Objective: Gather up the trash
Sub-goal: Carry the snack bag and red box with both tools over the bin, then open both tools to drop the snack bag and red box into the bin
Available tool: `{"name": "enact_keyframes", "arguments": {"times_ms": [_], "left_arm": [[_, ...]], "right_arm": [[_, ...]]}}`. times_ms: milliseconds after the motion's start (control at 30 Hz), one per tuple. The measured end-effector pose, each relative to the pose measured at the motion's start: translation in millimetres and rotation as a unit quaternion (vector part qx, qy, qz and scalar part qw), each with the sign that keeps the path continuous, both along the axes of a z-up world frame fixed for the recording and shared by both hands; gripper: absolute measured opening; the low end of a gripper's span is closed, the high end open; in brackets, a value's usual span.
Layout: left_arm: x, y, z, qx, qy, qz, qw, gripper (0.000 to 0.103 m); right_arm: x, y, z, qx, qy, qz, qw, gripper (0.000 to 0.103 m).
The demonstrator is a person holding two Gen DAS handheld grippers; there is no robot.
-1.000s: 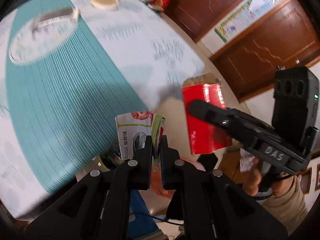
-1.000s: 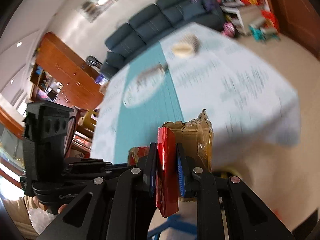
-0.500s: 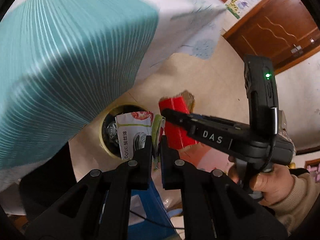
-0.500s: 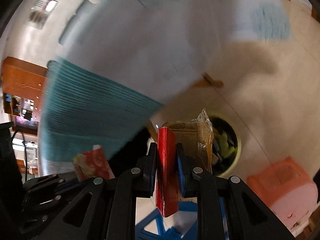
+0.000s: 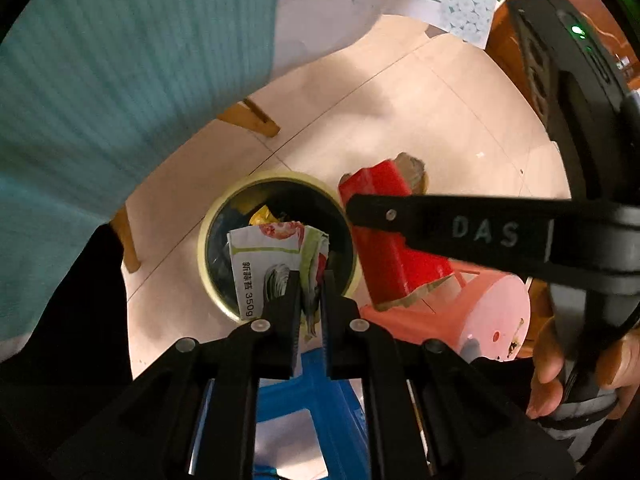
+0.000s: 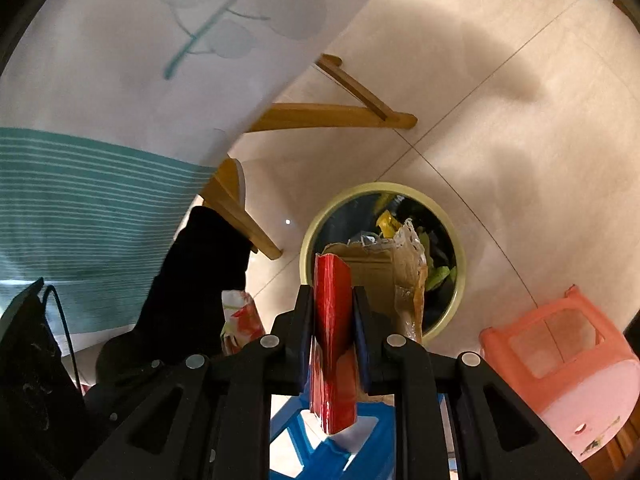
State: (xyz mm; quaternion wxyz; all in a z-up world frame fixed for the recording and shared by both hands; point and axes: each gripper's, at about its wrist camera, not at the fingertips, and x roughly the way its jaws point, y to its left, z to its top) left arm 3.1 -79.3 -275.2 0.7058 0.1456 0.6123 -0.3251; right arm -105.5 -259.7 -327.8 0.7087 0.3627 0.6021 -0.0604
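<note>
Two grippers are working here, each clamping one piece of trash. The left gripper is pinching, jaws almost together, a thin glossy food wrapper printed with white, green and red panels; the wrapper is hanging over the mouth of the single trash bin. The right gripper is squeezing, jaws narrowly apart, a flattened red box of shiny card, with a torn brown cardboard flap and crinkled clear tape sticking up behind it. In the left wrist view that red box is sitting at about 3 o'clock of the bin, just over its rim.

The bin is round, with a pale yellow plastic rim and a dark liner, and is holding yellow and green scraps. Two plastic stools are standing near it: a pink one at 4 o'clock of the bin and a blue one below the grippers. Wooden table legs are showing under the hanging tablecloth, teal-striped and white with a leaf print. A hand is gripping the right tool's handle.

A second ago both cameras were looking across the tabletop; now both have dropped below the table edge and are looking down into the bin, the grips unchanged.
</note>
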Motion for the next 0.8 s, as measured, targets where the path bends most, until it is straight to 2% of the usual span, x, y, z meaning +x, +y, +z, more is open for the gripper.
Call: {"name": "enact_keyframes", "arguments": {"times_ms": [200, 400, 500, 567, 633, 800], "left_arm": [[16, -2, -8, 0.016, -0.003, -0.002, 0.9999, 0.006], [37, -4, -17, 0.017, 0.007, 0.007, 0.9998, 0.01], [39, -3, -20, 0.018, 0.01, 0.002, 0.9998, 0.019], [43, -2, -26, 0.018, 0.01, 0.001, 0.9998, 0.031], [44, -1, -25, 0.016, 0.011, 0.002, 0.9998, 0.036], [44, 4, -23, 0.024, 0.013, 0.016, 0.9995, 0.036]], "right_arm": [[3, -10, -15, 0.003, 0.012, -0.017, 1.0, 0.018], [3, -23, -9, 0.009, 0.012, -0.028, 1.0, 0.018], [2, -28, -5, 0.01, 0.013, -0.029, 0.999, 0.018], [3, -29, -6, 0.011, 0.012, -0.03, 0.999, 0.018], [3, -29, -4, 0.012, 0.012, -0.028, 0.999, 0.018], [6, -26, -6, 0.01, 0.01, -0.017, 1.0, 0.019]]}}
